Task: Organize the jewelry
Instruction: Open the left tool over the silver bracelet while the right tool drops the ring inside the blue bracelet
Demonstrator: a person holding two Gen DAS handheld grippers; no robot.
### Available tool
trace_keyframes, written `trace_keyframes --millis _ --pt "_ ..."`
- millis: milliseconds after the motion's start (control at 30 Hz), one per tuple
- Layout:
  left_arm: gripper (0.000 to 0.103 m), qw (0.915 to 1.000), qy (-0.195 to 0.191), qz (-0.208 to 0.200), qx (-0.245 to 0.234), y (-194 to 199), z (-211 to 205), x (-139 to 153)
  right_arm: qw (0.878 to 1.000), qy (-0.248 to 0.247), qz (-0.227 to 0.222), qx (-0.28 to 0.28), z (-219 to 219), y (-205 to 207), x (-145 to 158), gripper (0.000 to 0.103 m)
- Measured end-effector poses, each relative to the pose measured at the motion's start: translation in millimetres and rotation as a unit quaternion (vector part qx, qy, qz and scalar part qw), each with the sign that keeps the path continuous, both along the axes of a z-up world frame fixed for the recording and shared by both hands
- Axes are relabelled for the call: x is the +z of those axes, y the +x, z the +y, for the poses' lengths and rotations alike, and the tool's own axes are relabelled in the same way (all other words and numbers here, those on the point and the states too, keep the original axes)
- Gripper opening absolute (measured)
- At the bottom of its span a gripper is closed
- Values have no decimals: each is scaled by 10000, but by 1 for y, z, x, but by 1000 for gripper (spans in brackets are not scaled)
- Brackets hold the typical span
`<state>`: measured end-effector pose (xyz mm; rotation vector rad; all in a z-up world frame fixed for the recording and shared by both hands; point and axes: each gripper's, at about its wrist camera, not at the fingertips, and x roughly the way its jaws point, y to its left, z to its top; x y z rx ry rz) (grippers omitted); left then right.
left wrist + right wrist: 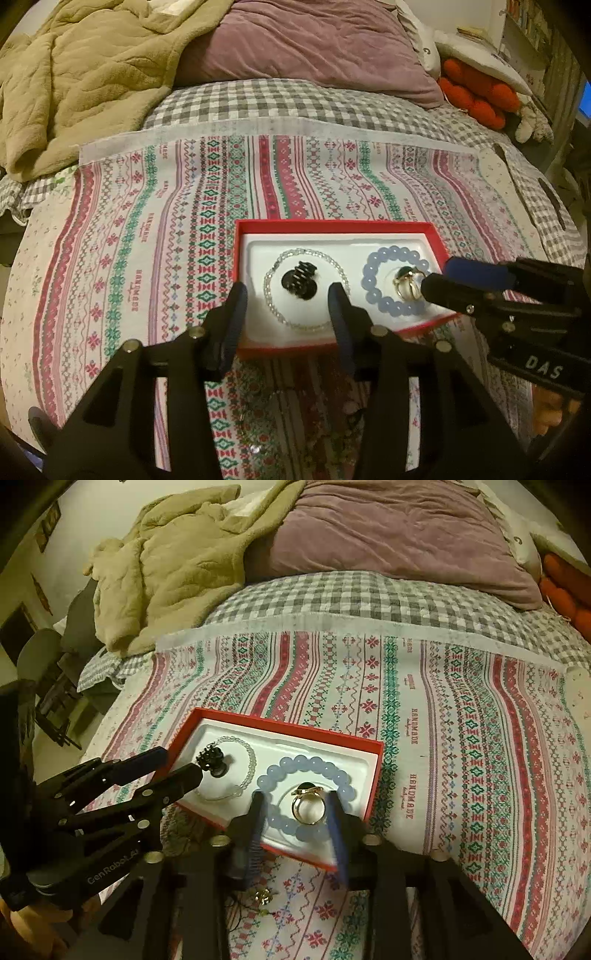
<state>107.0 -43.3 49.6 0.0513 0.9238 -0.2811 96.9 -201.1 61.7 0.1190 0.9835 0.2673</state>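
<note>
A red box [332,223] with a white insert lies on the patterned cloth. In its left half a black claw clip [298,283] sits inside a clear bead bracelet [269,280]. My left gripper [287,299] is open, its fingers either side of the clip without touching it. In the right half a blue bead bracelet [295,762] rings two gold rings [308,808]. Over them my right gripper [297,808] is open, one finger on each side of the rings. Each gripper also shows in the other's view: the left gripper [180,762] and the right gripper [436,275].
The patterned cloth [166,221] covers a checked bedsheet [258,99]. A tan blanket [81,74], a purple pillow [314,44] and a red plush [476,96] lie behind. Small loose jewelry [262,895] rests on the cloth in front of the box.
</note>
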Motion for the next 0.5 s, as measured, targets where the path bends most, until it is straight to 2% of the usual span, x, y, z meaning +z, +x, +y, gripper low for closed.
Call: trace_keyframes --millis 33,200,333,500 --pt "51 10000 13 -4 -12 -3 0 2 10000 18 -47 -18 -1 -3 3 56" --pt "63 10000 39 -69 -14 -14 5 10 9999 -2 -130 -41 -4 -16 13 60" --pt "75 10000 67 -63 -2 -26 9 15 9997 -39 -105 -203 -11 -26 18 67" --pt "81 9999 122 56 19 -36 13 15 9994 -122 17 -338 -15 -38 19 70"
